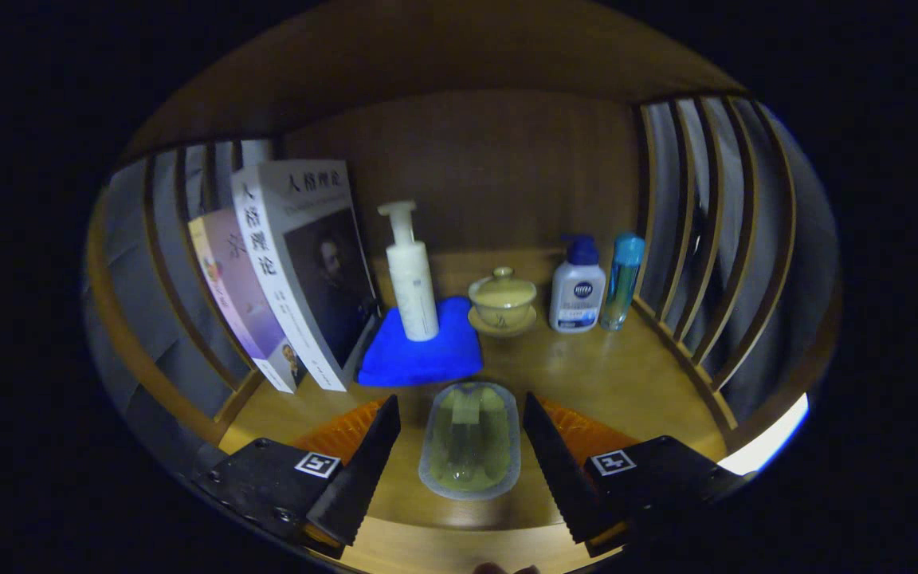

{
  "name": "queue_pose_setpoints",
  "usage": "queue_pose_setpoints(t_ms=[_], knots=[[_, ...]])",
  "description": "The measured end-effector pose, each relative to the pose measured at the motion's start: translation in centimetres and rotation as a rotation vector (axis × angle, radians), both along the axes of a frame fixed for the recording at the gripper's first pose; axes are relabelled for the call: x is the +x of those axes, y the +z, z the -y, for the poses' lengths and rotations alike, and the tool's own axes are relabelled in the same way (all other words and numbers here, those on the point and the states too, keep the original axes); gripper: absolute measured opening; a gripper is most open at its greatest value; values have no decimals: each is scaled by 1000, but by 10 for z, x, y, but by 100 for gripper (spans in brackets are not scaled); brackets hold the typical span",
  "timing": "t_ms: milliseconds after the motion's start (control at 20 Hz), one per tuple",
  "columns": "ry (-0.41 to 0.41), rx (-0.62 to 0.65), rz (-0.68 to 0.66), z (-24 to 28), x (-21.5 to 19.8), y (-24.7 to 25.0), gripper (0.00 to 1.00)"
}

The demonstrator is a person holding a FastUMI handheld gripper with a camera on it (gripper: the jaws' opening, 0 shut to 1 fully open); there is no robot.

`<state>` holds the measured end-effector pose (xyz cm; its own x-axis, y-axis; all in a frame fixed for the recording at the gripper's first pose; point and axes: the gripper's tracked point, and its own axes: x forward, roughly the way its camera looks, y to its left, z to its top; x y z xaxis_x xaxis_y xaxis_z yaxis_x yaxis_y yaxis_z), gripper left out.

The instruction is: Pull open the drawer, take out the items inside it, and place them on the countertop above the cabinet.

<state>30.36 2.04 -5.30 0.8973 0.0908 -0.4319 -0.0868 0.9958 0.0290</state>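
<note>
The gripper (462,442) hangs over the wooden countertop (626,375) with its two fingers (370,470) spread wide and nothing clasped; neither finger touches anything. Between the fingers, clear of both, lies a clear oval case (470,439) with greenish contents, resting flat on the countertop with its long axis running away from the gripper. Just ahead of the fingertips, slightly to the left, a folded blue cloth (423,359) lies on the wood, and a tall white pump bottle (412,275) stands upright on its far half. Left of the cloth, two books (300,271) stand on end and lean leftward against a slatted side rail (180,303), the nearer book's lower corner close to the cloth's edge. Beyond the fingers and a little right of the cloth sits a pale lidded cup (502,300) on its saucer. Farther right, a white bottle with a dark blue pump (578,288) stands just beside a slim teal bottle (621,281), near the right slatted rail (706,231). A plain wooden back panel (475,167) closes the alcove behind all of them.
</note>
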Motion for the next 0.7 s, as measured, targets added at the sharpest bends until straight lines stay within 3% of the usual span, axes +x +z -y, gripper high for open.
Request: queue_pose_setpoints(t_ms=[400,700], knots=[[26,-84,312,-1,-73,74,98],[67,-137,494,-15,-155,97,99]])
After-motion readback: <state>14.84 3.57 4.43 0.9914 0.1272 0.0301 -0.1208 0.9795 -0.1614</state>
